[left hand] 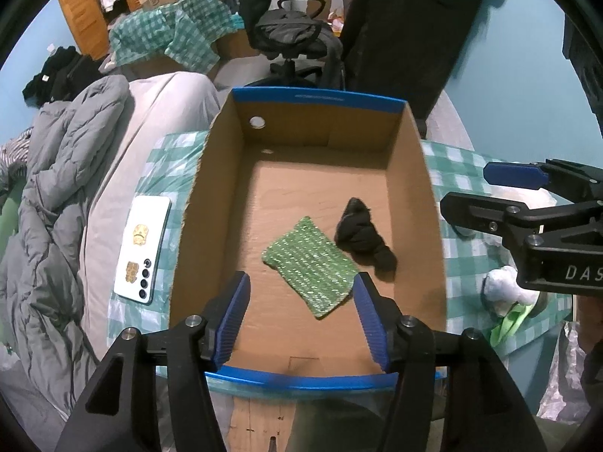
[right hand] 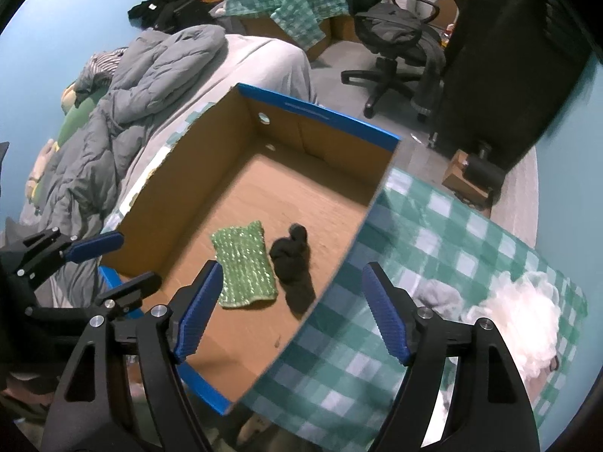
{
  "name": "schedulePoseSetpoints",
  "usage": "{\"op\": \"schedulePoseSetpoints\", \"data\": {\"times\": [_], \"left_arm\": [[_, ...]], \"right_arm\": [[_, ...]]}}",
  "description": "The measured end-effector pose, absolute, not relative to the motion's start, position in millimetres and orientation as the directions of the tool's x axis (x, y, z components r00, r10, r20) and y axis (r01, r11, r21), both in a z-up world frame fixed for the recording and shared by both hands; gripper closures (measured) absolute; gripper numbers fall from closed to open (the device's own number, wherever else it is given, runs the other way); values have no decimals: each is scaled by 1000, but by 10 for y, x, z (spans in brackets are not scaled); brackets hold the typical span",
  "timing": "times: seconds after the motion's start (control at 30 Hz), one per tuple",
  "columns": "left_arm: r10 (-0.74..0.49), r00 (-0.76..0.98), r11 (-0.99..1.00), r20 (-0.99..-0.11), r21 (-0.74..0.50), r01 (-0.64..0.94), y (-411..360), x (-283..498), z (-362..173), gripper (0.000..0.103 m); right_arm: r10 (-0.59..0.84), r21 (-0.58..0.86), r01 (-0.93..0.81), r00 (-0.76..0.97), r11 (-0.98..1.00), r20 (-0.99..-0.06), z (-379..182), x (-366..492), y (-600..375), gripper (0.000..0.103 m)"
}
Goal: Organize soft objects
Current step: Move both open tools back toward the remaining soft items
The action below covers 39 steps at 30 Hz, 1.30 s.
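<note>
Box [left hand: 429, 188] loaded: green cloth [left hand: 311, 265], black bundle [left hand: 363, 239] inside.
Left gripper [left hand: 301, 320] and right gripper [right hand: 290, 312] fingers apart, empty; next, approach white fluff [right hand: 524, 324] lower right, pinch centrally.

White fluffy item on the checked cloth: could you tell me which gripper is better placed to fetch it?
Probably the right gripper: open, empty, the white fluffy item lies just beside it; the left gripper hangs over the box.
</note>
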State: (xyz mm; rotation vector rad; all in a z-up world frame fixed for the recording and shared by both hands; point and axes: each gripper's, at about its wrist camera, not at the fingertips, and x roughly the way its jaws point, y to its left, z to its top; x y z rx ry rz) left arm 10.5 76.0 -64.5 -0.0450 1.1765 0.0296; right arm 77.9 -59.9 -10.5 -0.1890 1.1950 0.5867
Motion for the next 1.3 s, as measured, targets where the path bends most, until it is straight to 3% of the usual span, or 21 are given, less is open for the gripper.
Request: {"op": "schedulePoseSetpoints", "data": {"times": [0.67, 0.97, 1.3], "left_arm": [[-53, 401, 998, -914, -42, 35, 193, 126, -477, 41], [-78, 413, 996, -908, -54, 69, -42, 130, -417, 36], [-101, 407, 990, -908, -51, 132, -432, 123, -404, 23]], "right_arm": [[277, 147, -385, 308, 911, -910, 107, 581, -1562, 25], [234, 127, -321, 320, 939, -918, 127, 446, -2066, 25], [190, 112, -238, 335, 965, -923, 118, 287, -2539, 22]]}}
